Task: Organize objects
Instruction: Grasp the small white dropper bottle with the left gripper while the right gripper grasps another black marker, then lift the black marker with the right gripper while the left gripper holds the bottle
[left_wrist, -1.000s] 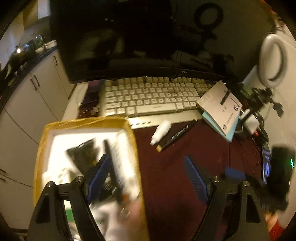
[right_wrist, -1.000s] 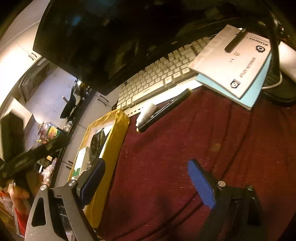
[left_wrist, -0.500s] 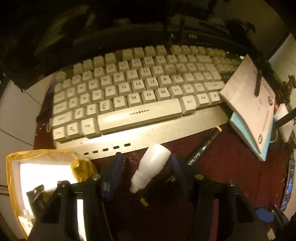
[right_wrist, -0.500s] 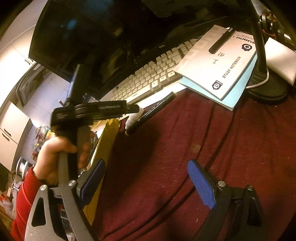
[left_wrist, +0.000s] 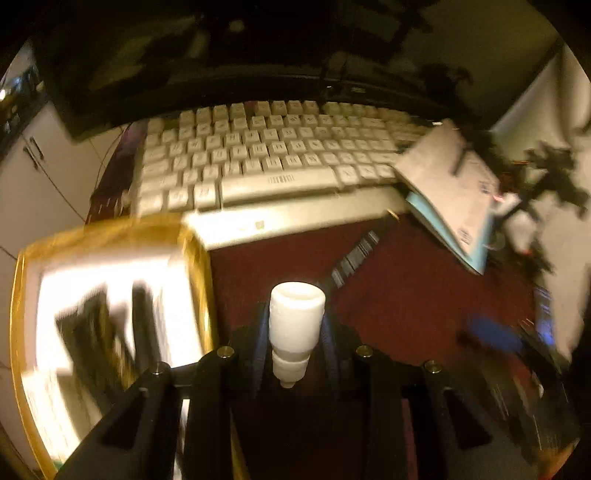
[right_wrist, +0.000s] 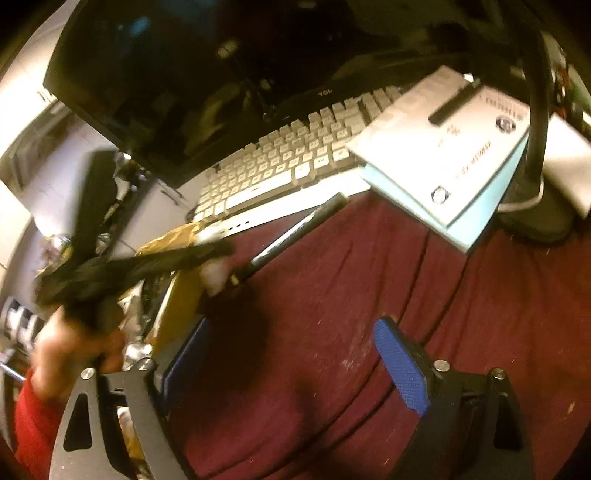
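My left tongs (left_wrist: 295, 332) are closing on a small white bottle (left_wrist: 296, 325); its sides sit between the blue pads and look pressed by them, its narrow nozzle pointing back toward me at 6 o'clock. My right tongs (right_wrist: 295, 365) are also narrowing, but nothing lies between them; only the dark red cloth of the surface (right_wrist: 406, 288) shows in the gap.

In the left view, a yellow-rimmed box (left_wrist: 110, 236) sits at 9 o'clock of the bottle, with dark things inside it that are too blurred to name. A white keyboard (left_wrist: 266, 162) lies at 12 o'clock under the edge of a black monitor (left_wrist: 184, 55). A black marker (left_wrist: 354, 254) lies on the cloth at 1 o'clock, just beside the bottle, and a white notebook (left_wrist: 447, 188) on a pale blue book leans over the keyboard's end at 2 o'clock.

From the right view, my left hand (right_wrist: 74, 343), in a red sleeve (right_wrist: 33, 413), holds the left tool at 9 o'clock; it is smeared by motion and covers part of the box. A black lamp stem (right_wrist: 535, 92) crosses the notebook at 1 o'clock. The far right of the surface is dark and hard to read.
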